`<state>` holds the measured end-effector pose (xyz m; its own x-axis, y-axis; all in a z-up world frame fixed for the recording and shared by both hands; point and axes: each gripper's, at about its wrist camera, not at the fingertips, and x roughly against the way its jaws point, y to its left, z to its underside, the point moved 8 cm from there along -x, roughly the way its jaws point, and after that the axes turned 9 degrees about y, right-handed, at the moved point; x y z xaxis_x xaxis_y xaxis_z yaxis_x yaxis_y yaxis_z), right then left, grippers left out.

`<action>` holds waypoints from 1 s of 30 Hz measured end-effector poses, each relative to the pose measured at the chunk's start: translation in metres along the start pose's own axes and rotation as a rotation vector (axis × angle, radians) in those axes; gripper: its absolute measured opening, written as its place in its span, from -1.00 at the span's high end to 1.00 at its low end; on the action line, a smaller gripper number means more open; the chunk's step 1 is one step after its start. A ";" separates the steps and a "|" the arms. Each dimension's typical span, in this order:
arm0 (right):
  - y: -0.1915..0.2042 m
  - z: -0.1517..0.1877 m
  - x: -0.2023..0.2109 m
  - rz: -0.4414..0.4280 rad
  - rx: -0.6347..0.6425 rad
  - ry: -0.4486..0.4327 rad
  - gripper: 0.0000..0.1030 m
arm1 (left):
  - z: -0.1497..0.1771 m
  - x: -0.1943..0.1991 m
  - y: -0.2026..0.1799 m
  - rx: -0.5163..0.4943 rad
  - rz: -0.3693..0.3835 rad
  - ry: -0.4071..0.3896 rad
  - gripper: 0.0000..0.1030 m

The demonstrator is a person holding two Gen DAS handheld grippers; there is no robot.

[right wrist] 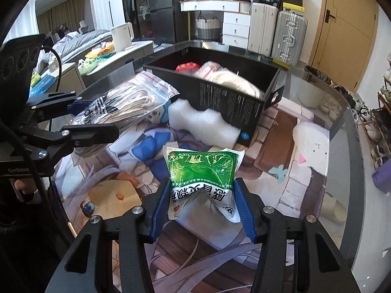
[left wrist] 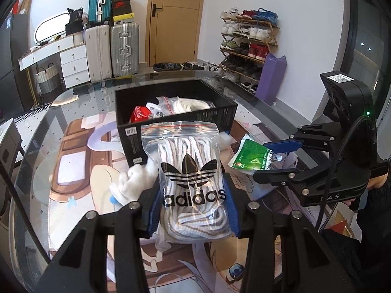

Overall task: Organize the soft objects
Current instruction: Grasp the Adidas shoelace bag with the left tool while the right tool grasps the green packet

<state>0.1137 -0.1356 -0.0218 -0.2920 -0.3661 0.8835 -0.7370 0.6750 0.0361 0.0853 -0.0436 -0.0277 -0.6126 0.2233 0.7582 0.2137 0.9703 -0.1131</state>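
Holding both loads above table (left wrist: 73,112), just short of black box (left wrist: 215,118). We see left gripper (left wrist: 193,210) jaws clamped on zip bag of laces (left wrist: 188,161), long axis pointing toward box. Right gripper (right wrist: 202,207) jaws clamped on green pouch (right wrist: 202,168). Box lies ahead of both; left looks nearer.

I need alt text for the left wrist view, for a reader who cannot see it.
The left gripper holds a clear zip bag of white laces above a glass table. Behind it stands an open black box with bagged items; at right, the right gripper holds a green packet.
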 end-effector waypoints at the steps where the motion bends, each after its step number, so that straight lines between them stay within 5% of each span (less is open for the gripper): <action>1: 0.000 -0.001 0.002 0.001 -0.002 -0.009 -0.01 | -0.001 0.001 0.000 0.002 -0.002 -0.004 0.16; 30: 0.003 -0.036 0.047 -0.019 -0.081 -0.203 -0.01 | -0.028 0.020 0.033 0.081 -0.082 -0.101 0.16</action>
<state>0.1196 -0.1276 0.0371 -0.4015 -0.4950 0.7706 -0.6945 0.7130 0.0961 0.1014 -0.0096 0.0012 -0.6998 0.1469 0.6990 0.1002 0.9891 -0.1075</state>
